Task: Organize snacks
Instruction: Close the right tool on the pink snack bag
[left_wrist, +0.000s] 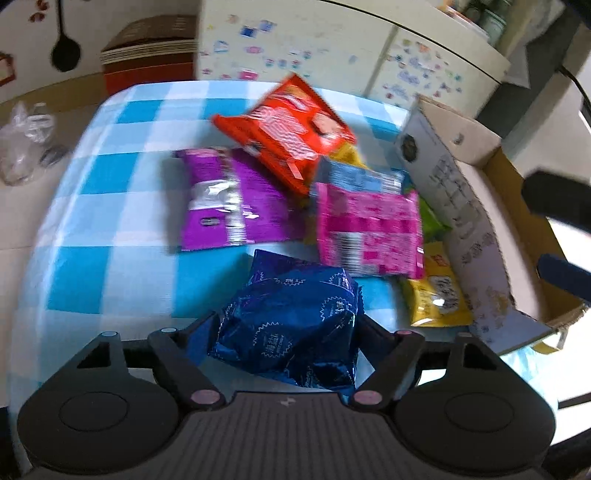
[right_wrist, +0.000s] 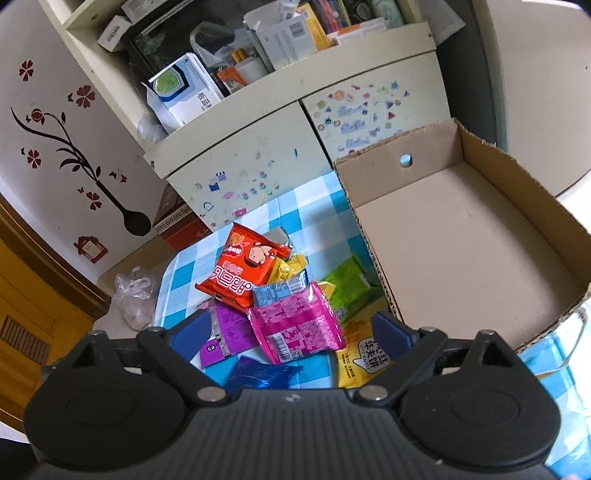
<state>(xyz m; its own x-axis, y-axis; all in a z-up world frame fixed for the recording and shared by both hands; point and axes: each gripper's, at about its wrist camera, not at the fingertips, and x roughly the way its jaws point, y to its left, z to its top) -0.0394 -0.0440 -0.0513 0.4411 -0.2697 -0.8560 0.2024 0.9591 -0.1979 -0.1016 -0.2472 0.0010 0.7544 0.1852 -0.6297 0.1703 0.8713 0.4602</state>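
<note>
Blue packet (left_wrist: 291, 325) sits clenched in your left tool (left_wrist: 286, 328), cardboard box (left_wrist: 476, 221) up and right of it; right tool (right_wrist: 291, 332) released, holding nothing.

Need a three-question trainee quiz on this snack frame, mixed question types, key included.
1. True or false: the open cardboard box already holds snacks.
2. Which packet sits between the left gripper fingers: A) crinkled dark blue foil packet, B) red-orange packet, C) pink packet?
3. Fill in: the right gripper holds ____.

Key: 1 false; 2 A; 3 nothing.
</note>
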